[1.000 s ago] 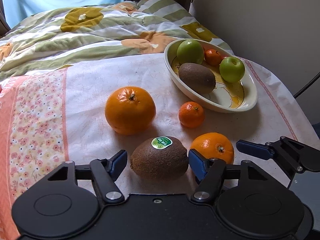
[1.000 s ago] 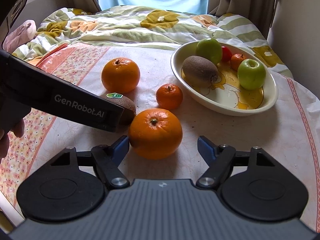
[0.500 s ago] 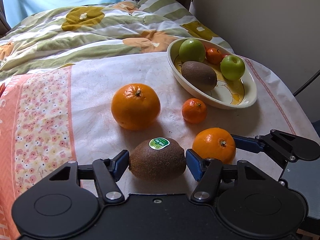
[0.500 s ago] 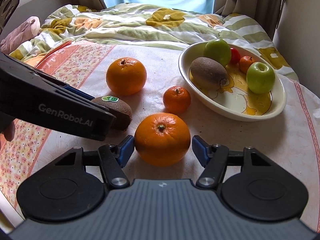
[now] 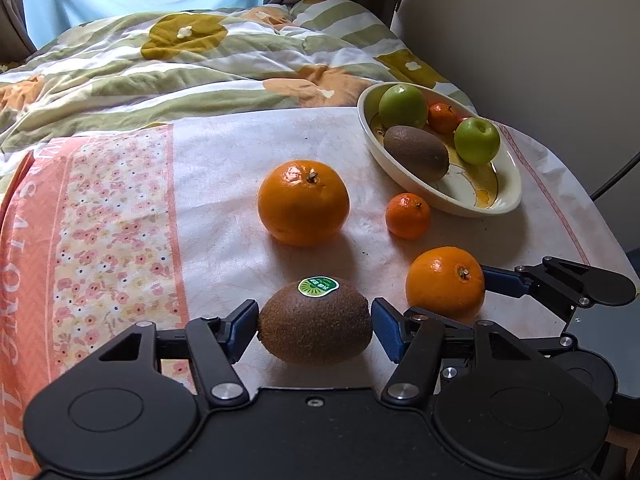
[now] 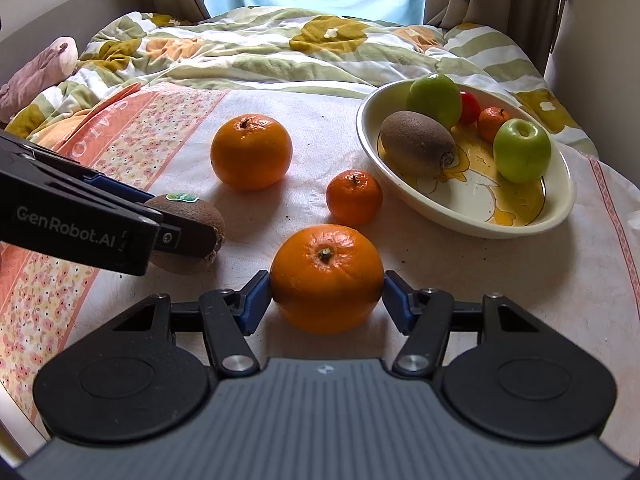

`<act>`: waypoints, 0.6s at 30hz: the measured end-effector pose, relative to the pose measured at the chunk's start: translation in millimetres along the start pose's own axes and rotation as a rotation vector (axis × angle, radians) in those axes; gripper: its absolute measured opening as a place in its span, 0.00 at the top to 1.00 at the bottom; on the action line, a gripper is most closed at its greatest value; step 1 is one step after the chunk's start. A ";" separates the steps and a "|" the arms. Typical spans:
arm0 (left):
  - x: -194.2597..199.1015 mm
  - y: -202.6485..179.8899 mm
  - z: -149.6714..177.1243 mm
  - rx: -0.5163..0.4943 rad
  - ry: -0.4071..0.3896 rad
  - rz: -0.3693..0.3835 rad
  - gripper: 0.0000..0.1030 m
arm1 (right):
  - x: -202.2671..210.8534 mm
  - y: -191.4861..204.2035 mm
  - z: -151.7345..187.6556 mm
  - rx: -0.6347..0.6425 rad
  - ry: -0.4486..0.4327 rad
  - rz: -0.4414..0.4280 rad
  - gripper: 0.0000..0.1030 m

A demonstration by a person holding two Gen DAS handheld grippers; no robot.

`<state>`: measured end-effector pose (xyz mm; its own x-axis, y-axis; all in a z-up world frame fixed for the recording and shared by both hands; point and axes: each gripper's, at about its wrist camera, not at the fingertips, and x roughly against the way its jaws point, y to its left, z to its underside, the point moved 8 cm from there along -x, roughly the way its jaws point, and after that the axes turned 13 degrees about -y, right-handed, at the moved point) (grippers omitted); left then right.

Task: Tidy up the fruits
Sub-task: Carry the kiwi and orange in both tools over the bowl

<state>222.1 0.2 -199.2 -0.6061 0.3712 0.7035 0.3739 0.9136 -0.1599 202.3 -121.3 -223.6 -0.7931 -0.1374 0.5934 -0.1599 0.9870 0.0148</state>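
Note:
My left gripper [image 5: 314, 326] is shut on a brown kiwi with a green sticker [image 5: 316, 320]; its blue pads touch both ends, and the kiwi rests on the cloth. My right gripper [image 6: 326, 294] is shut on an orange [image 6: 326, 278], pads against both sides, the orange still on the cloth. A bigger orange [image 5: 303, 202] and a small mandarin [image 5: 408, 216] lie loose beyond. The cream oval bowl [image 5: 508, 204] at the right holds two green apples, a kiwi, a mandarin and a red fruit. In the right wrist view the left gripper covers part of the kiwi [image 6: 196, 216].
The fruits lie on a white and orange flowered cloth [image 5: 116, 216] over a table. A striped flowered quilt [image 5: 180, 60] lies behind it. A wall [image 5: 540, 40] stands close on the right, curtains and a window at the back.
Both grippers have closed from wide open: the left onto the kiwi, the right onto the orange. Both moved slightly forward around their fruit.

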 end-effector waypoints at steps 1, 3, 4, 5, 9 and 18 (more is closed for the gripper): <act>1.1 0.4 -0.3 0.002 -0.002 0.001 0.36 | 0.7 0.0 0.0 -0.002 0.000 0.002 0.27; 3.3 1.7 -1.2 0.004 -0.008 0.002 0.36 | 2.4 0.3 0.8 -0.009 0.002 0.004 0.27; 4.5 2.0 -1.7 0.005 -0.011 0.003 0.36 | 3.3 0.1 0.9 -0.012 0.001 0.006 0.27; 5.8 2.0 -2.4 0.004 -0.014 0.005 0.36 | 4.6 -0.1 0.9 -0.016 0.000 0.008 0.27; 12.6 -0.1 -6.1 0.001 -0.029 0.015 0.36 | 11.7 -1.5 -2.1 -0.029 -0.013 0.019 0.27; 34.4 -17.9 -28.4 -0.014 -0.081 0.064 0.36 | 40.6 -18.4 -25.7 -0.074 -0.055 0.075 0.27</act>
<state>214.5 -8.1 -152.5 -0.6354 0.4412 0.6337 0.4230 0.8855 -0.1924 188.2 -142.9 -179.1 -0.8325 -0.0653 0.5502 -0.0567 0.9979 0.0325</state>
